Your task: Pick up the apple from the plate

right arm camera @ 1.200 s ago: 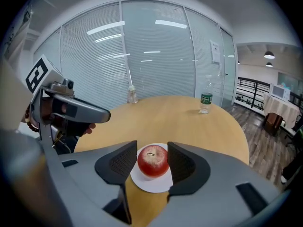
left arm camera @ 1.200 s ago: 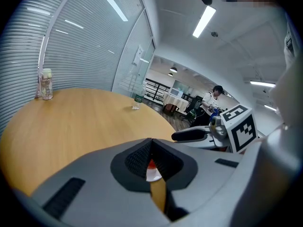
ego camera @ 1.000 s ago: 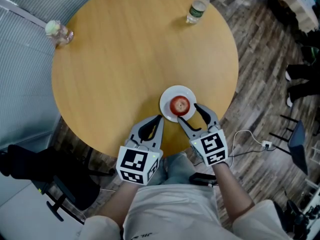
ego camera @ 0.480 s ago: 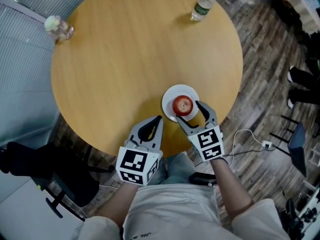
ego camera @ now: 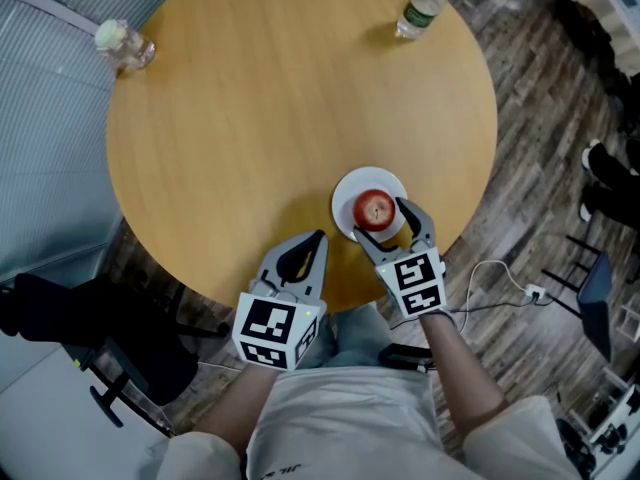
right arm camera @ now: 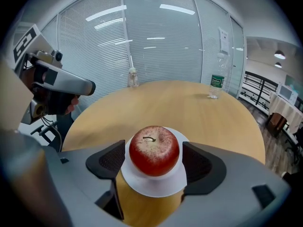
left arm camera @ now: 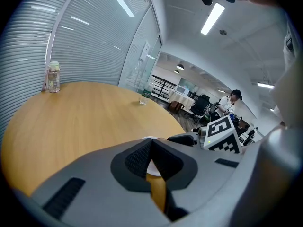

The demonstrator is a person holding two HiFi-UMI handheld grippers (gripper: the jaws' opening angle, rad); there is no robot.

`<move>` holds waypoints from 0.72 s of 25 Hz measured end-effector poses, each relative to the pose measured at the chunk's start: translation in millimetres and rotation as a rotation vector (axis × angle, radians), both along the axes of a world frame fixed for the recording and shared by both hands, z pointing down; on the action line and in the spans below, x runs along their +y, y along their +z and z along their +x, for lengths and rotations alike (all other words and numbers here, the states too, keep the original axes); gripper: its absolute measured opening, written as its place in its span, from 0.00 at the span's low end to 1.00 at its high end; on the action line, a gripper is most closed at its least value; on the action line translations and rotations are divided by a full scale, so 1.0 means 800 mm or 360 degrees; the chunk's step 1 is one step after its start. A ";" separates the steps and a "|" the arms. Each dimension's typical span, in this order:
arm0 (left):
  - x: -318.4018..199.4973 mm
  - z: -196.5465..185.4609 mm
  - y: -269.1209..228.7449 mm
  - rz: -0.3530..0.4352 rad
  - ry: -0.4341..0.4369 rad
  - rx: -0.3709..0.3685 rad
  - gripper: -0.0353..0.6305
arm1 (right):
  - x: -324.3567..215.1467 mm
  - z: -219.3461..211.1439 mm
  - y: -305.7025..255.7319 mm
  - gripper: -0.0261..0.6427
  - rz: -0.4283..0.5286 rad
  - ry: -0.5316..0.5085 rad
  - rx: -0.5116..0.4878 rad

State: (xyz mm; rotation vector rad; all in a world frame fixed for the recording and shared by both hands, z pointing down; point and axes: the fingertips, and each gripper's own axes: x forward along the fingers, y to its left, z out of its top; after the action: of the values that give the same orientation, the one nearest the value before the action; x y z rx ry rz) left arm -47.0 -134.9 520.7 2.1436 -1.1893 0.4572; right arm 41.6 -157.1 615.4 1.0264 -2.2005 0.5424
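Head view: bottle [ego camera: 425, 6], jar [ego camera: 122, 43] — well apart from apple [ego camera: 375, 208].

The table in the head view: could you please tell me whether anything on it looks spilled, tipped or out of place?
Nothing stands out. The apple sits stem-up on the white plate, which lies wholly on the table. The water bottle and the clear container stand upright, and no spill shows.

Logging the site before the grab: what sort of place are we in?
Probably an office meeting area: a round wooden table beside glass walls with blinds, and office chairs in the open room beyond.
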 end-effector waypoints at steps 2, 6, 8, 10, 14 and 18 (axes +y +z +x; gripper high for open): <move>0.001 -0.001 0.001 -0.0003 -0.0007 -0.0003 0.06 | 0.000 0.000 0.003 0.60 -0.0003 0.0007 0.0008; 0.001 -0.002 0.001 -0.0006 -0.0018 -0.0004 0.06 | -0.001 0.000 0.008 0.61 -0.0019 0.0008 0.0013; 0.000 -0.004 0.001 -0.0007 -0.0027 -0.0004 0.06 | -0.003 -0.002 0.010 0.61 -0.0024 0.0003 0.0014; 0.000 -0.005 0.002 -0.0010 -0.0030 -0.0008 0.06 | -0.006 -0.001 0.012 0.61 -0.0028 0.0000 0.0019; 0.001 -0.008 0.003 -0.0018 -0.0042 -0.0016 0.06 | -0.005 -0.002 0.018 0.61 -0.0050 -0.0022 0.0028; 0.001 -0.011 0.003 -0.0016 -0.0053 -0.0017 0.06 | -0.003 -0.008 0.021 0.61 -0.0063 -0.0049 0.0033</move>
State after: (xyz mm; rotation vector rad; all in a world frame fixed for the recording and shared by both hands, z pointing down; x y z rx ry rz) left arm -55.6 -134.0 523.0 2.1120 -1.2239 0.4597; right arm 35.0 -159.4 632.4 0.9716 -2.1753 0.5570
